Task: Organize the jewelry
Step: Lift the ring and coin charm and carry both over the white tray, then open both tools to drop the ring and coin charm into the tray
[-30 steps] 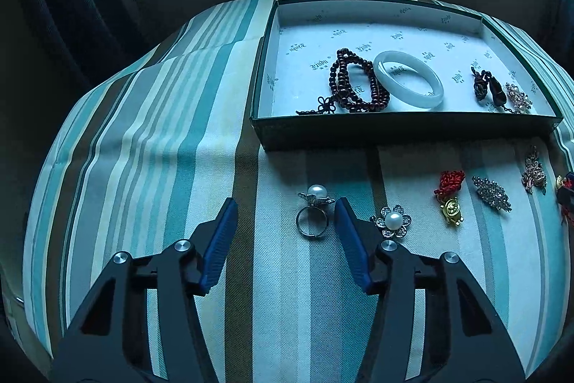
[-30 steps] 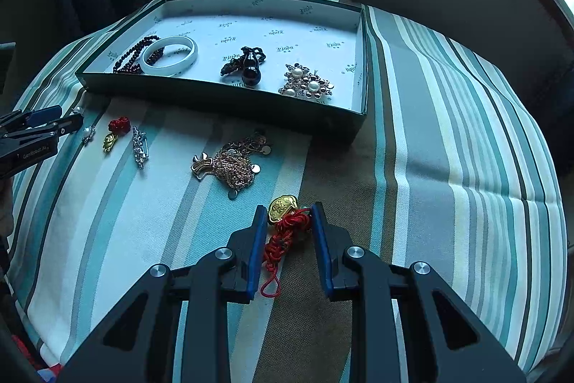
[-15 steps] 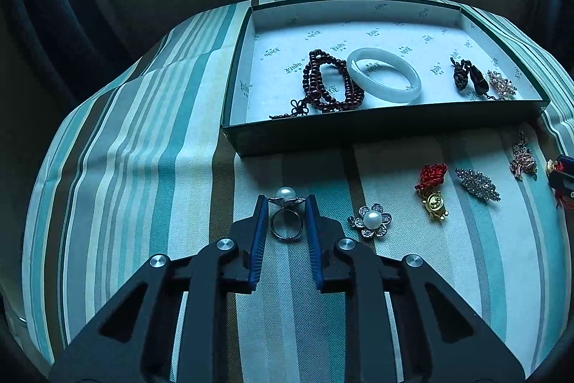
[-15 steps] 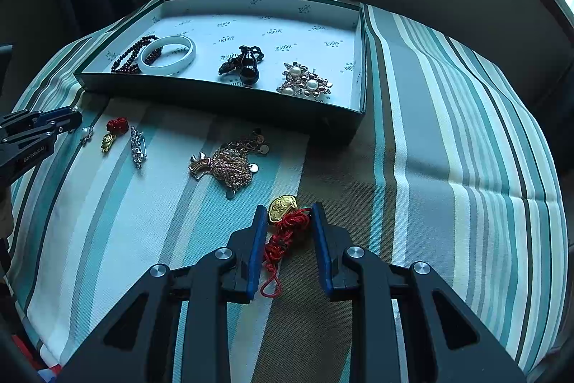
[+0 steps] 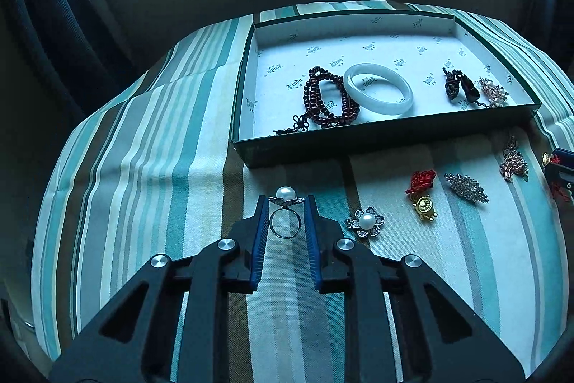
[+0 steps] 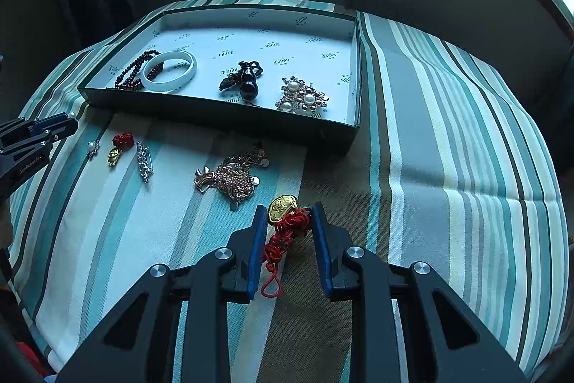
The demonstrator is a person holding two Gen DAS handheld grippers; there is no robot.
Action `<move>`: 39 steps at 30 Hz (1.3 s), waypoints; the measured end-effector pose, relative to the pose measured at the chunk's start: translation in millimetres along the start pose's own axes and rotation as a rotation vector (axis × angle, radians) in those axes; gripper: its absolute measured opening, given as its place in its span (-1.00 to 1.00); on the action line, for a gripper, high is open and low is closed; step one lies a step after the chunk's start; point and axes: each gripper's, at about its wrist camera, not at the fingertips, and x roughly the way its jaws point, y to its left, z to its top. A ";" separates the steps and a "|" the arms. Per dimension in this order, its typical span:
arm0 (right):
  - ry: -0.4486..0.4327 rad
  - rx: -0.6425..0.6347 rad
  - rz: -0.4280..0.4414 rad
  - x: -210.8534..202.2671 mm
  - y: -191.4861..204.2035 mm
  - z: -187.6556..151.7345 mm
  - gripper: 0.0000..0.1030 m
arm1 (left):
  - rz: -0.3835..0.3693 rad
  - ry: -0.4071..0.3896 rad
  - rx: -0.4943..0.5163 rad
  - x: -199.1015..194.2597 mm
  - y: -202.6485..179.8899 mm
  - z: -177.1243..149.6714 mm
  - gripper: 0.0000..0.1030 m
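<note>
My left gripper (image 5: pixel 286 203) is shut on a silver pearl ring (image 5: pixel 285 216) and holds it above the striped cloth, in front of the green box (image 5: pixel 387 139). My right gripper (image 6: pixel 288 212) is shut on a gold charm with a red knotted cord (image 6: pixel 285 225) to the right of the loose jewelry. The box (image 6: pixel 222 112) holds a dark bead bracelet (image 5: pixel 324 99), a white bangle (image 5: pixel 378 88), a black pendant (image 6: pixel 245 79) and a pearl brooch (image 6: pixel 303 97).
On the cloth lie a pearl flower brooch (image 5: pixel 366 223), a gold charm with a red knot (image 5: pixel 421 191), a crystal brooch (image 5: pixel 466 187) and a rose-gold brooch (image 6: pixel 229 180). The left gripper (image 6: pixel 68 122) shows at the left edge of the right wrist view.
My left gripper has closed from wide open onto the pearl ring and lifted it, the view rising a little. The right gripper has stayed shut on the red-cord charm.
</note>
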 end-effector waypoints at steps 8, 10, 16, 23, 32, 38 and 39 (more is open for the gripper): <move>-0.055 0.008 0.019 -17.0 2.9 14.7 -0.49 | -0.030 -0.064 0.005 -23.1 -5.7 20.1 -0.62; -0.075 0.006 0.018 -21.5 2.7 20.5 -0.49 | -0.032 -0.081 0.010 -26.9 -7.8 26.7 -0.62; -0.132 0.012 0.016 -29.4 -2.8 42.0 -0.49 | -0.050 -0.123 0.015 -28.6 -15.8 52.8 -0.62; -0.202 0.010 0.003 -29.0 -7.6 77.2 -0.49 | -0.078 -0.152 0.003 -16.4 -25.4 88.5 -0.62; -0.234 0.015 -0.006 -7.5 -14.2 114.8 -0.49 | -0.104 -0.196 0.010 1.8 -47.3 131.8 -0.62; -0.204 0.021 -0.002 19.5 -17.7 123.7 -0.49 | -0.122 -0.171 0.023 28.1 -71.5 144.7 -0.62; -0.195 0.021 -0.001 24.8 -17.8 123.7 -0.49 | -0.123 -0.163 0.028 34.6 -75.7 145.8 -0.62</move>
